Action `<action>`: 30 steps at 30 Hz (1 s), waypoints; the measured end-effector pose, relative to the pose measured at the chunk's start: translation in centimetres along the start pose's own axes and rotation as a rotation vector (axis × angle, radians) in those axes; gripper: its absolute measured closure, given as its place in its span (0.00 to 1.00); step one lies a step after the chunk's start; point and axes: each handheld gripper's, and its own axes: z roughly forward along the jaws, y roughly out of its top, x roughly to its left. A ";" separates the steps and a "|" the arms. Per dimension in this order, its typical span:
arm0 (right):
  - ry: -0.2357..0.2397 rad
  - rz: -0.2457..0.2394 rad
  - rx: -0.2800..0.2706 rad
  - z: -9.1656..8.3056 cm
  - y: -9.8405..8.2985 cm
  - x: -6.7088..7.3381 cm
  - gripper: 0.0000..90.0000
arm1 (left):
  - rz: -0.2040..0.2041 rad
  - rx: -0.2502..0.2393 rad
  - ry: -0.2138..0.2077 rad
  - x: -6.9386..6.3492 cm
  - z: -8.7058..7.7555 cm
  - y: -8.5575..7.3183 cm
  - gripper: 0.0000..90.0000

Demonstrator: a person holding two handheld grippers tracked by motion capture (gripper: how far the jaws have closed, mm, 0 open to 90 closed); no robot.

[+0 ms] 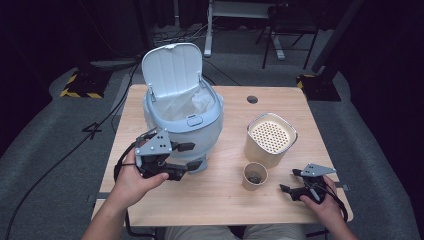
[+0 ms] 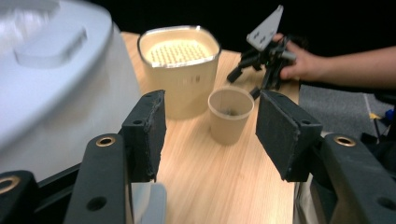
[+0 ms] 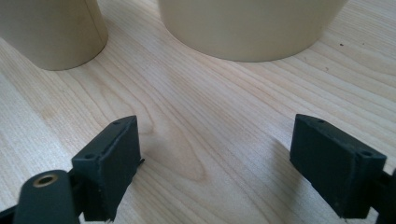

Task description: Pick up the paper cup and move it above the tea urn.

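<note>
your left gripper [image 2: 210,135] stands wide and empty beside the bin [image 1: 183,117]. ahead, the small paper cup [image 2: 230,115] looks light and soft; hold its wall gently, below the rim.

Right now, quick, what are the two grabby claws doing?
Left gripper: open, holding nothing, beside the white bin.
Right gripper: open, holding nothing, low over the table, near the paper cup.

A beige perforated-top container [image 1: 270,137] stands on the wooden table [image 1: 220,200]; black cables [image 1: 60,160] cross the grey floor [image 1: 45,130].
</note>
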 end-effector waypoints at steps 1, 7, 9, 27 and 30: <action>-0.001 0.000 0.000 0.0 0.0 0.0 0.18 | -0.013 0.005 0.010 -0.1 0.1 -1.0 0.46; -0.009 -0.001 -0.001 0.0 0.0 0.1 0.19 | -0.072 -0.004 0.028 -0.1 0.8 -4.5 0.44; -0.008 -0.002 -0.002 -0.1 0.0 0.1 0.19 | -0.092 -0.010 0.040 0.2 1.1 -5.8 0.44; -0.009 0.003 0.004 0.0 0.0 0.1 0.16 | -0.245 0.171 0.162 1.7 4.3 -12.9 0.36; -0.009 0.002 0.004 0.0 0.0 0.1 0.16 | -0.243 0.202 0.174 1.7 4.7 -13.2 0.35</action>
